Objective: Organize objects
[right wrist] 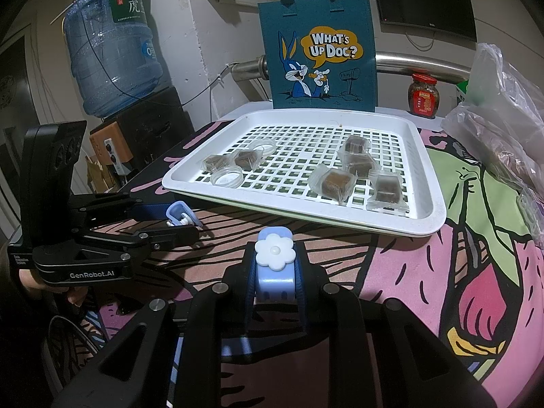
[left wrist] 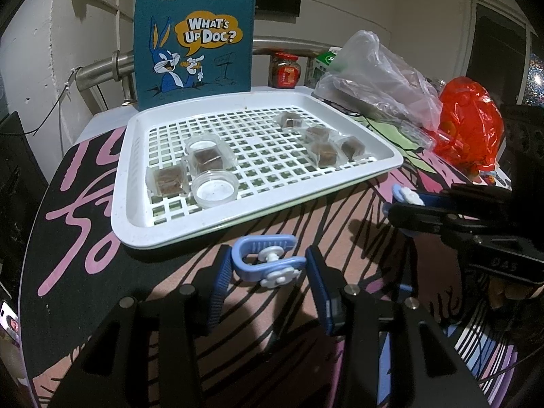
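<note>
A white lattice tray (left wrist: 142, 217) (right wrist: 431, 210) lies on the patterned table. It holds several wrapped brown cubes (left wrist: 168, 178) (right wrist: 335, 183) and two clear round lids (left wrist: 214, 192) (right wrist: 226, 177). A light-blue clip with a white flower knob (left wrist: 268, 263) lies on the table between the fingers of my left gripper (left wrist: 268, 289), which is open around it. My right gripper (right wrist: 274, 284) is shut on a second blue flower clip (right wrist: 274, 255), just in front of the tray; it also shows in the left wrist view (left wrist: 408, 199).
A blue "What's Up Doc?" felt bag (left wrist: 195, 40) (right wrist: 321, 51) stands behind the tray. A red-lidded jar (right wrist: 423, 93), a clear plastic bag (left wrist: 380, 74) and a red plastic bag (left wrist: 471, 125) sit to the right. A water jug (right wrist: 112, 44) stands at the left.
</note>
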`<state>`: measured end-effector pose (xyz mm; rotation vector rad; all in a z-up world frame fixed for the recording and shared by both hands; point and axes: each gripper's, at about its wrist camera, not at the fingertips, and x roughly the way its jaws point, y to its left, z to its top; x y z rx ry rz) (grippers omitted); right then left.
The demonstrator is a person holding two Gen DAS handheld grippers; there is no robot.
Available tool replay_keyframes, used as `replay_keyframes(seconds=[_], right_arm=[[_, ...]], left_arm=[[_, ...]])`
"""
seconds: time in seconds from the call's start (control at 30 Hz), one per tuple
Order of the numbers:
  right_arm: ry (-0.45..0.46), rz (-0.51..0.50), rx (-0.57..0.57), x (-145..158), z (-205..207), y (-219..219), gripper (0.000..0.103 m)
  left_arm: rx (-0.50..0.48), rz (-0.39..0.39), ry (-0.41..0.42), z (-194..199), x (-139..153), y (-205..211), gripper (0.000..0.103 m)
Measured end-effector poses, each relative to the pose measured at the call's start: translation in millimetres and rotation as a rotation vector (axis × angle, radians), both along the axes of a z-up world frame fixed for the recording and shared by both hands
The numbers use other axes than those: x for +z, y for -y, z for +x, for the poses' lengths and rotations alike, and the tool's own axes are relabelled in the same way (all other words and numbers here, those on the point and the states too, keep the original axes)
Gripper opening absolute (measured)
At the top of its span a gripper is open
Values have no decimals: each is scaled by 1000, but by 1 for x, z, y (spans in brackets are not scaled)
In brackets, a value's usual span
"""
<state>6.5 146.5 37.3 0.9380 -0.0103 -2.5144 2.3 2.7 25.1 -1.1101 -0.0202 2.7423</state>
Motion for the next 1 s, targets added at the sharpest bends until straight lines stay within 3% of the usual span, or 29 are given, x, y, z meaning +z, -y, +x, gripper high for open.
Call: replay_keyframes(seconds=[0.47,0.73,1.0], right_arm=[[32,-61,-13,4,-8,-10,19],[-28,-117,-26,51,-36,-37,19],[-25,-189,-19,83,-91,-51,19]], left_arm=[[-2,43,22,-5,8,6,43],[54,18,-42,-34,51,36,43],[134,-5,-16,-96,56,68,43]])
